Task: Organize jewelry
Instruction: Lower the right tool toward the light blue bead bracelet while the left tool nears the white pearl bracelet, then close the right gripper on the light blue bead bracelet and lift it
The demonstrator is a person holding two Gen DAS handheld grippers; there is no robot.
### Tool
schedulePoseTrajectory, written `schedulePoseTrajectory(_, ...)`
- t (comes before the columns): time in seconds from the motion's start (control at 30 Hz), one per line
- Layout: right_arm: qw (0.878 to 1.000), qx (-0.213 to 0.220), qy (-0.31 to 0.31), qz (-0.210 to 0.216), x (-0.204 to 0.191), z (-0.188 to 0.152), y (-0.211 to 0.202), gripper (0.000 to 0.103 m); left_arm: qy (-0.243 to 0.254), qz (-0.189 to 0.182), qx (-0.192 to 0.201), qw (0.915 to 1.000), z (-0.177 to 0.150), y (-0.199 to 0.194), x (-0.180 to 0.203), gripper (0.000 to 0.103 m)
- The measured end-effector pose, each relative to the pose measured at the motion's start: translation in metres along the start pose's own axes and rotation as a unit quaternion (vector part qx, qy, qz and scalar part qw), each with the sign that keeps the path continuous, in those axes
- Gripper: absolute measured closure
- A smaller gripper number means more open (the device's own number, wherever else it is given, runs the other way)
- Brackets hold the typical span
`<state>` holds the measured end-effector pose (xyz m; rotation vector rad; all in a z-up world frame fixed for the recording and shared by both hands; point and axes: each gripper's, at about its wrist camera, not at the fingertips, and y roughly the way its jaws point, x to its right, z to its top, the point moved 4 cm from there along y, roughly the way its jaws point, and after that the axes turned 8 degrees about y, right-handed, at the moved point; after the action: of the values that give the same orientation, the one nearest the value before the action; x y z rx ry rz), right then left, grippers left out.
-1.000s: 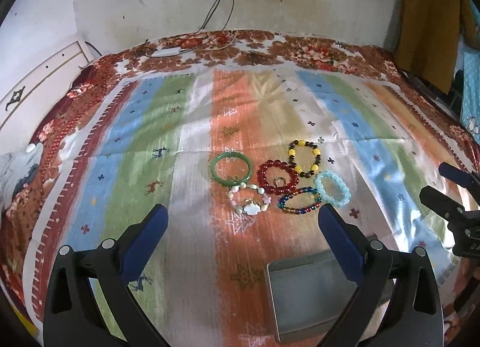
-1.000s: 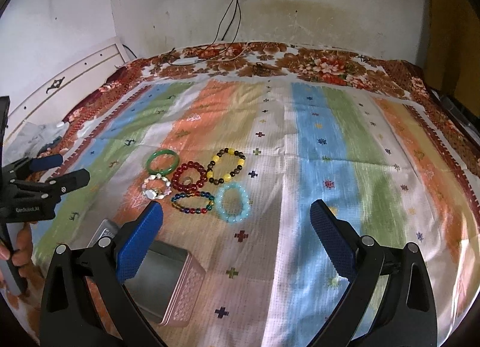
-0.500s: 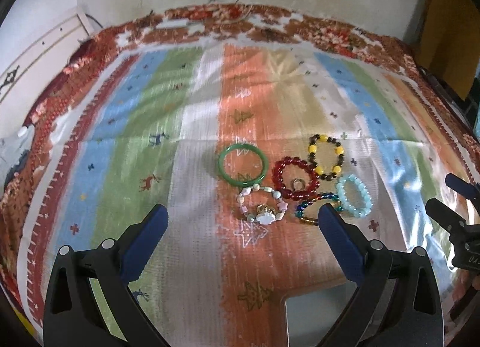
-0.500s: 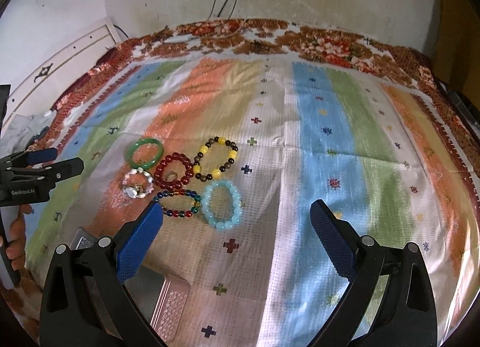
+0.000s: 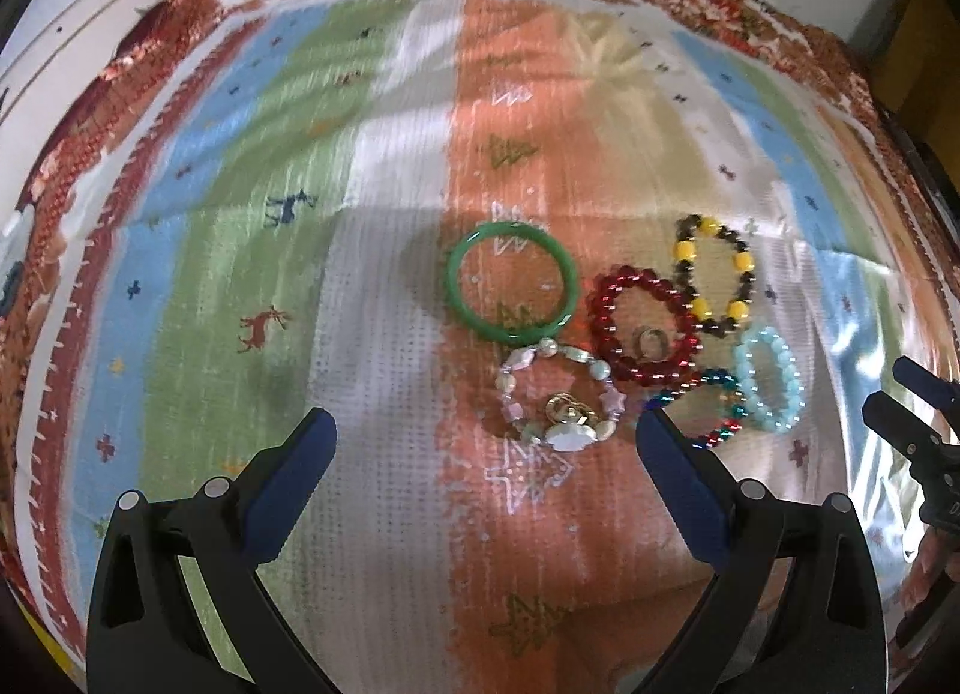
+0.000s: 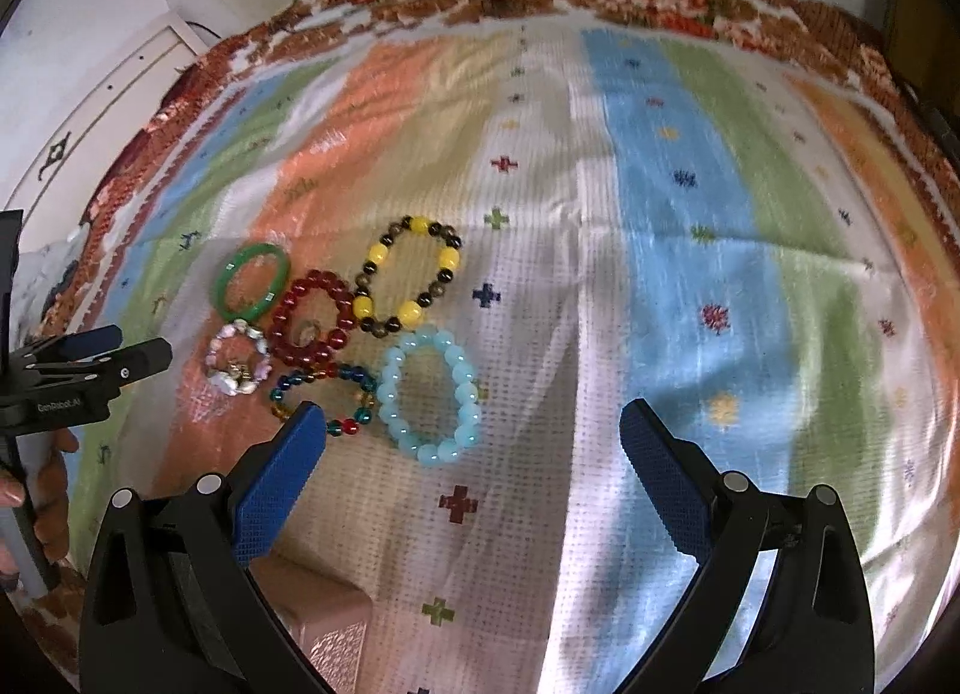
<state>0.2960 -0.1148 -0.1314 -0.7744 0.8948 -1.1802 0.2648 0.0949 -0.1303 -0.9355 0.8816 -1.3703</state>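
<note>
**Both claws close in on the bracelets**

Both claws have moved nearer the bracelets since the earlier frames, and the metal box has slid almost out of sight.

Left wrist view: the left claw (image 5: pixel 486 445) hangs wide and empty above the bed (image 5: pixel 384 544). The pearl bracelet (image 5: pixel 561 394) lies just ahead between its fingers, likely the first pick. The green bangle (image 5: pixel 512 281), red bracelet (image 5: pixel 645 325), yellow-and-black bracelet (image 5: pixel 714 277) and multicolour bracelet (image 5: pixel 702 409) lie clustered, several touching.

Right wrist view: the right claw (image 6: pixel 471 451) is also wide and empty, lined up over the pale blue bracelet (image 6: pixel 429 397). A corner of the box (image 6: pixel 327 628) shows beneath its left finger, near enough for drop-offs.
</note>
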Motion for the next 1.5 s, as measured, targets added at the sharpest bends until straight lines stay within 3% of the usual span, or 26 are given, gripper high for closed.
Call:
schedulePoseTrajectory(0.2,1.0,-0.022,-0.007,-0.017,0.001,0.004,0.021,0.004,-0.015,-0.022,-0.027,0.9993,0.006,0.021,-0.005,0.011)
schedulePoseTrajectory(0.37,0.999,-0.043,-0.004,-0.02,0.001,0.007,0.038,0.004,-0.009,-0.01,-0.041,0.9991,0.007,0.036,-0.005,0.018)
schedulePoseTrajectory(0.43,0.999,-0.047,-0.009,-0.027,0.001,0.008,0.044,0.013,-0.009,-0.01,-0.044,0.9989,0.008,0.042,-0.005,0.022)
schedulePoseTrajectory(0.8,0.995,-0.073,-0.031,-0.057,-0.005,0.011,0.074,0.036,0.019,0.019,-0.059,0.9979,0.012,0.065,-0.004,0.037)
schedulePoseTrajectory(1.07,0.994,-0.074,-0.035,-0.067,-0.006,0.011,0.075,0.062,0.069,0.037,-0.061,0.995,0.012,0.067,0.01,0.066)
schedulePoseTrajectory(1.13,0.995,-0.077,-0.033,-0.06,-0.006,0.011,0.073,0.077,0.077,0.038,-0.063,0.9943,0.011,0.066,0.012,0.087)
schedulePoseTrajectory(1.17,0.995,-0.078,-0.034,-0.057,-0.006,0.01,0.072,0.08,0.077,0.038,-0.064,0.9942,0.01,0.066,0.013,0.092)
schedulePoseTrajectory(1.27,0.994,-0.081,-0.042,-0.053,-0.008,0.008,0.072,0.091,0.073,0.035,-0.066,0.9946,0.008,0.063,0.01,0.093)
schedulePoseTrajectory(1.5,0.997,-0.062,-0.039,-0.032,-0.015,0.009,0.057,0.091,0.056,0.01,-0.044,0.9974,0.01,0.039,0.007,0.094)
